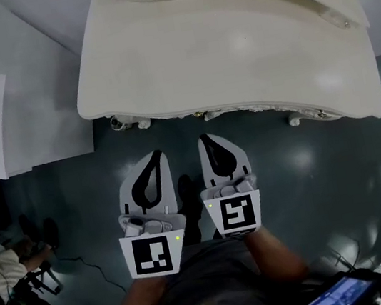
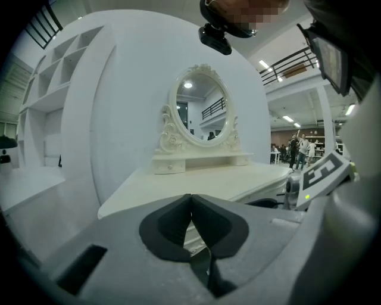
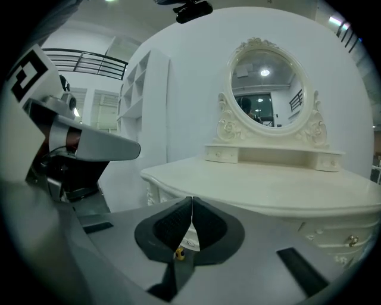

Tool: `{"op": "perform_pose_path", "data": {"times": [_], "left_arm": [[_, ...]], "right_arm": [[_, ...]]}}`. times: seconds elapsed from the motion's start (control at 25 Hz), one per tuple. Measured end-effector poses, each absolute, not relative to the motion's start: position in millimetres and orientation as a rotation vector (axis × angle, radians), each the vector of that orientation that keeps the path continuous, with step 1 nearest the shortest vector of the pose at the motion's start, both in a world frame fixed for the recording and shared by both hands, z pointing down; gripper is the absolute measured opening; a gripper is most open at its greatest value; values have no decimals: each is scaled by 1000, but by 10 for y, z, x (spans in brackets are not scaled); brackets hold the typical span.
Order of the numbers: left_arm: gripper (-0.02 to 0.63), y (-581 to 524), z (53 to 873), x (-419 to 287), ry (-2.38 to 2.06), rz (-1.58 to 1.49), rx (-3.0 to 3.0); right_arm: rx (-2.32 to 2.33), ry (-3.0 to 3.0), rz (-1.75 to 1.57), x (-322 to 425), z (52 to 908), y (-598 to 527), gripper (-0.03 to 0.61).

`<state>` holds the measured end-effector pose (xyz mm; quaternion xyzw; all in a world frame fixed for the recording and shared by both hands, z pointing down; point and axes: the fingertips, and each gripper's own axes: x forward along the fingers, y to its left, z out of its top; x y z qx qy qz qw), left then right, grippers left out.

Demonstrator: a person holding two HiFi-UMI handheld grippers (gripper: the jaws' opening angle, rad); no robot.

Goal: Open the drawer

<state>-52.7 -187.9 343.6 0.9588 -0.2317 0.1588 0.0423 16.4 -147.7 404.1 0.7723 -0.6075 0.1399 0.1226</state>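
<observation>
Your left tongs and right tongs are both closed on nothing, side by side, near the bench's front edge.

Head cam is looking steeply down from above: counter up top, left gripper and right gripper over floor just before it. Gripper cams are riding behind their own jaws, facing roughly level at the counter, near. Both are sharing counter top and mirror; each is catching the other gripper at its edge.
</observation>
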Motion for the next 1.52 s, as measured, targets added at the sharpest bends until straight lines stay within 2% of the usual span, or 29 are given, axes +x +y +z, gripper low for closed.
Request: {"op": "perform_pose_path", "data": {"times": [0.4,0.44,0.48,0.52,0.6,1.52], "left_arm": [[15,-1944,3979,-396,-642,560,2916],[15,-1942,4036,-408,-640,572,2908],[15,-1938,4086,-427,-641,581,2898],[15,-1936,4127,-448,-644,589,2889],[15,-1939,4184,-487,-651,601,2875],[15,-2174,4477,-689,-731,669,2800]], "right_arm": [[2263,-1676,534,425,4713,-1542,17],[2262,-1675,547,430,4770,-1554,36],[2270,-1672,563,435,4819,-1565,112],[2284,-1664,575,445,4855,-1577,159],[2299,-1639,580,479,4898,-1596,182],[2298,-1570,660,613,5311,-1846,183]]}}
